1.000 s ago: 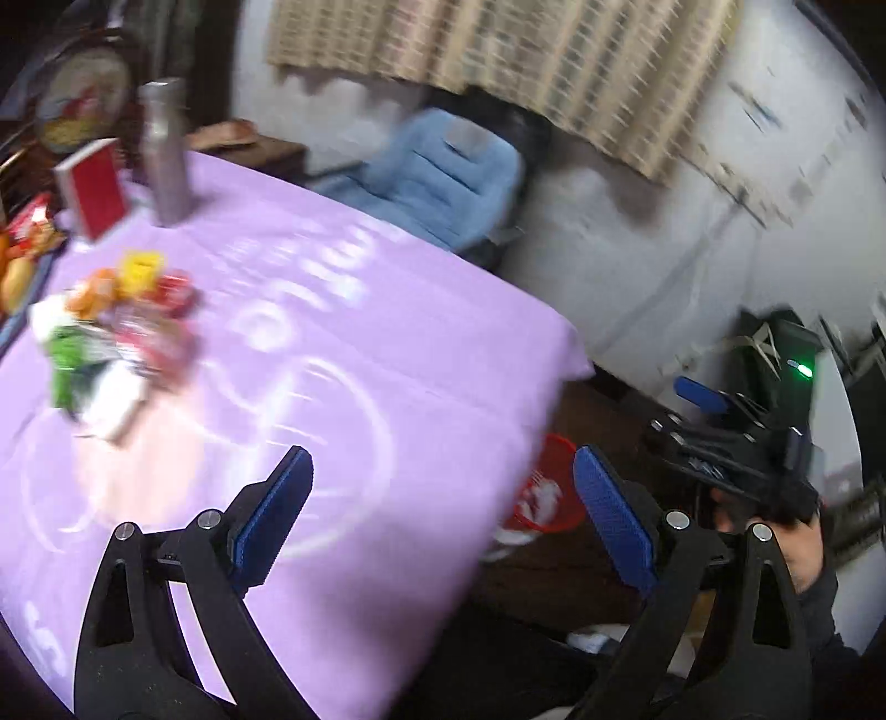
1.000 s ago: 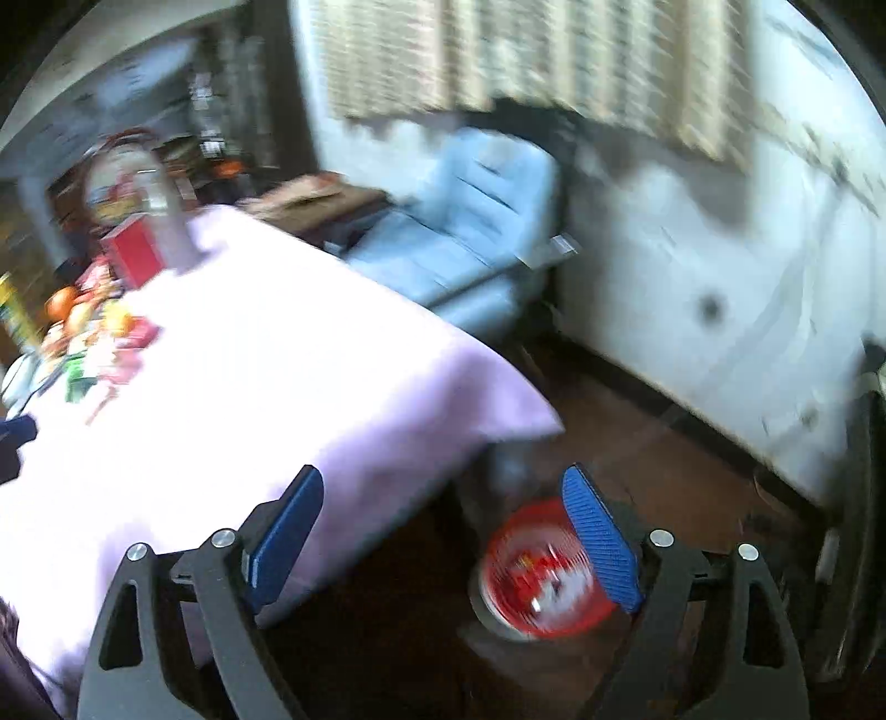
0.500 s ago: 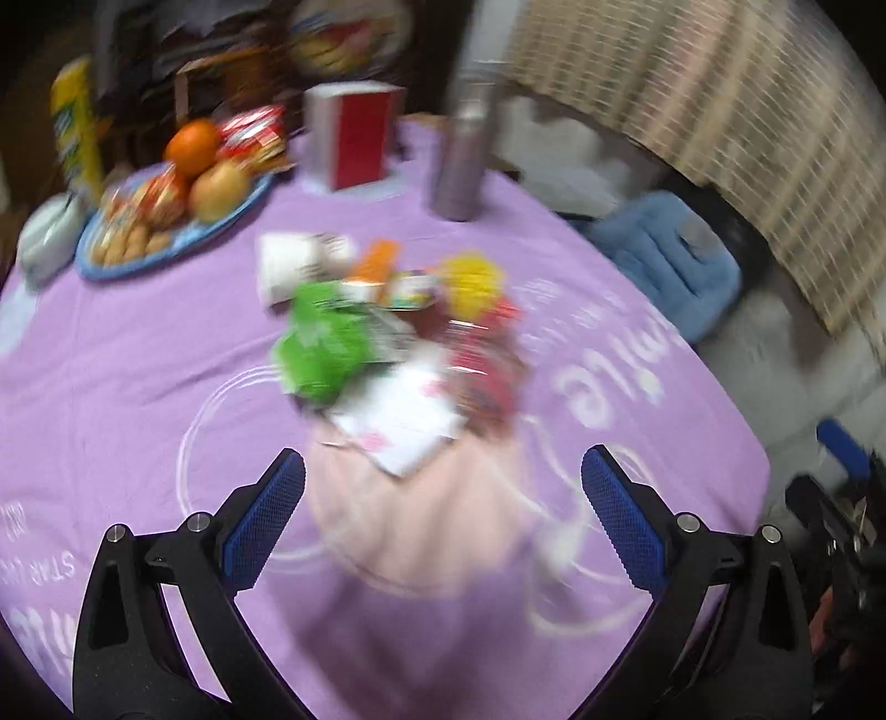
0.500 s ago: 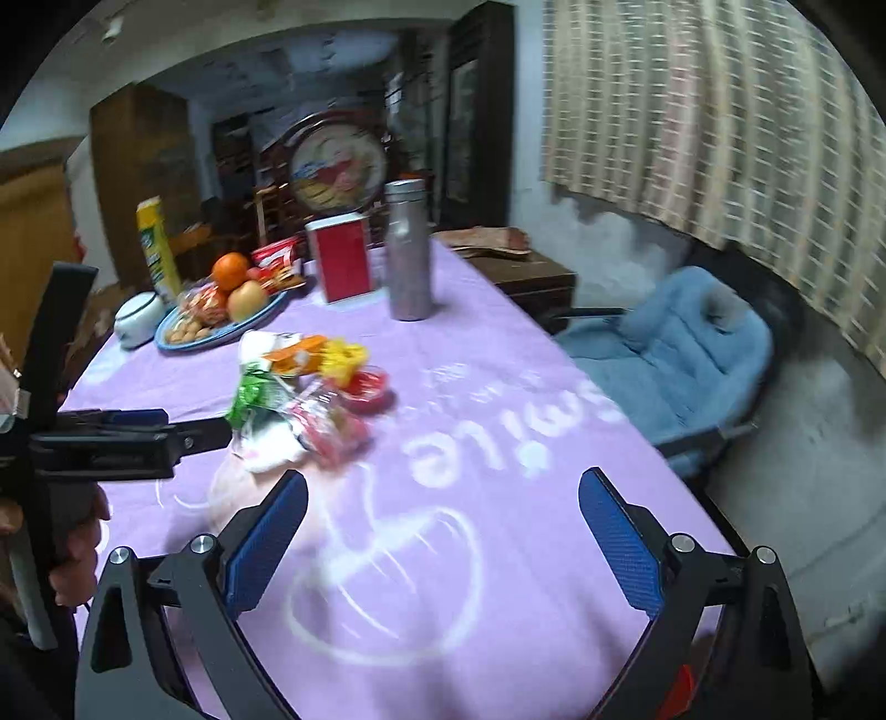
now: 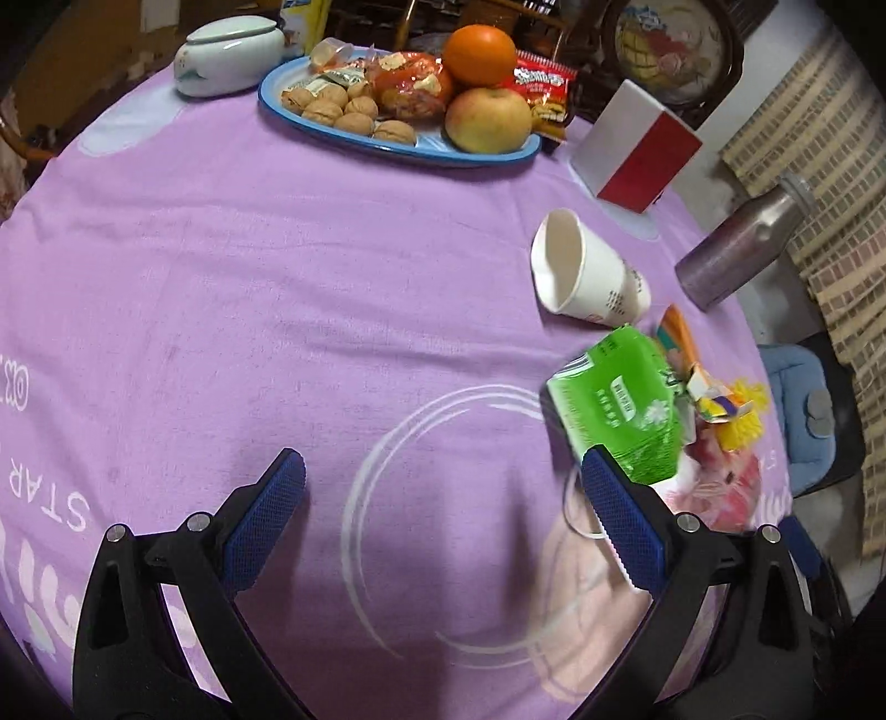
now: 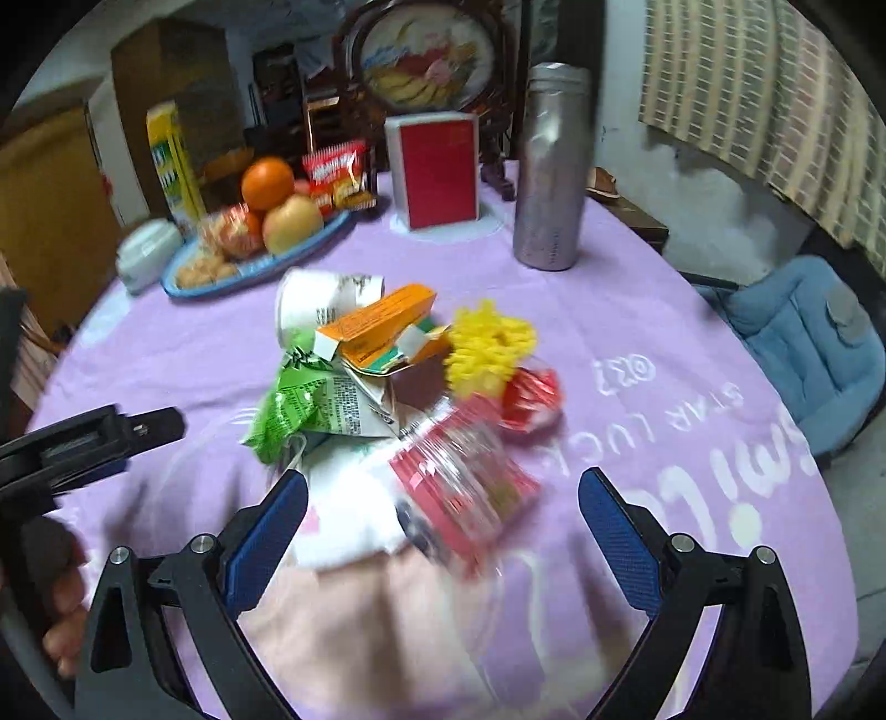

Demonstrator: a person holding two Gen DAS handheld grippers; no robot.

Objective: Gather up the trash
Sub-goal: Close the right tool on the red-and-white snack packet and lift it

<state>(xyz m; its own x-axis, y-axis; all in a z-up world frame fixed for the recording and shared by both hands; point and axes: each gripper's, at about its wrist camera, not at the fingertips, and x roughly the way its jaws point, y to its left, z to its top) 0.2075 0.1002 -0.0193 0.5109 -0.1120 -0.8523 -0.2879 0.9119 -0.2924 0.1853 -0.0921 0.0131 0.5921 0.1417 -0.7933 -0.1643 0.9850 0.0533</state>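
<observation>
A pile of trash lies on the purple tablecloth (image 5: 277, 277): a green wrapper (image 5: 620, 404) (image 6: 302, 404), a tipped white paper cup (image 5: 581, 277) (image 6: 310, 296), an orange carton (image 6: 382, 324), a yellow frilly piece (image 6: 490, 346), a red wrapper (image 6: 531, 396) and a red-and-clear packet (image 6: 465, 487). My left gripper (image 5: 437, 526) is open and empty, low over the cloth, left of the pile. My right gripper (image 6: 443, 540) is open and empty, right in front of the red-and-clear packet. The left gripper's tool (image 6: 83, 443) shows at the right wrist view's left edge.
A blue plate (image 5: 398, 144) of fruit, walnuts and snacks stands at the back, with a white lidded bowl (image 5: 227, 52), a red-and-white box (image 5: 637, 149) (image 6: 437, 171) and a steel bottle (image 5: 736, 255) (image 6: 551, 166). A blue chair (image 6: 803, 343) stands beyond the table's right edge.
Both grippers have swung from the floor and red bin back over the table and closed in on the trash pile. Both stay open.
</observation>
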